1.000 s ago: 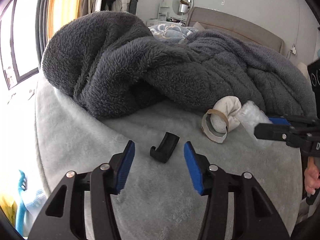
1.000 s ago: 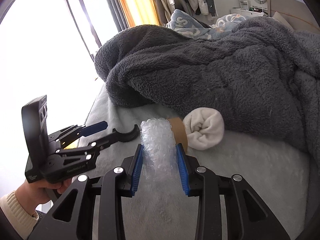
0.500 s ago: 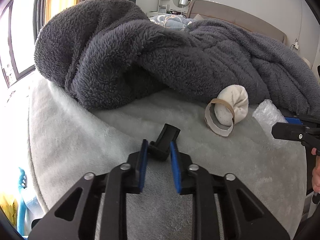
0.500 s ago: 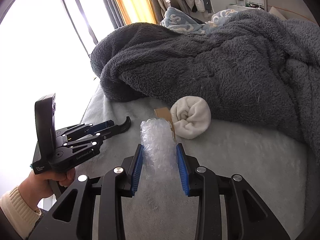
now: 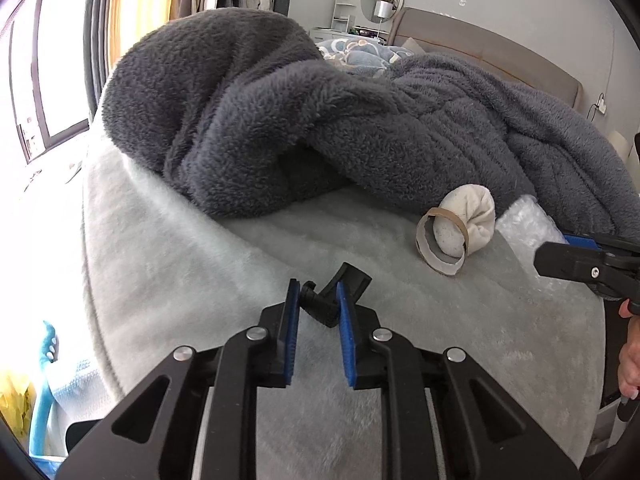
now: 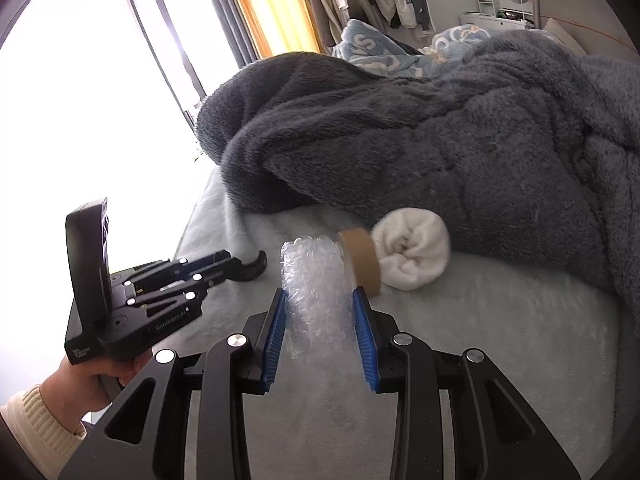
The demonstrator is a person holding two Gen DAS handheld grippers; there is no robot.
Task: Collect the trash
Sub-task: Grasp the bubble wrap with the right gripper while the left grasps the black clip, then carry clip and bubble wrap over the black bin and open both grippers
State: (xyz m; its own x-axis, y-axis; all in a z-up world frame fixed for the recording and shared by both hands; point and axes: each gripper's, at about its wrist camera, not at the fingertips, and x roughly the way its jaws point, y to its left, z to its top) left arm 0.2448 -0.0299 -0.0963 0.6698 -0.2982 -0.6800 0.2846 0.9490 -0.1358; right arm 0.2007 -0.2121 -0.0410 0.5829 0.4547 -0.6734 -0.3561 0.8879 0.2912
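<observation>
My left gripper (image 5: 318,292) is shut on a small black plastic clip (image 5: 334,294) and holds it just above the light grey bed cover (image 5: 180,264). My right gripper (image 6: 320,300) is shut on a wad of clear bubble wrap (image 6: 314,280). The wrap also shows in the left wrist view (image 5: 526,226). A brown cardboard tape ring (image 5: 440,242) lies on the cover against a rolled white sock (image 5: 474,216). From the right wrist view the ring (image 6: 362,258) and sock (image 6: 412,254) lie just beyond the bubble wrap. The left gripper shows there at the left, with the clip (image 6: 250,268).
A big dark grey fleece blanket (image 5: 320,120) is heaped across the bed behind the objects. A window (image 6: 100,80) is on the left. The bed's edge drops off at the left, with a blue thing (image 5: 44,392) on the floor.
My left gripper moved forward, closed on the black clip and lifted it slightly. My right gripper kept hold of the bubble wrap and drew back a little from the sock.
</observation>
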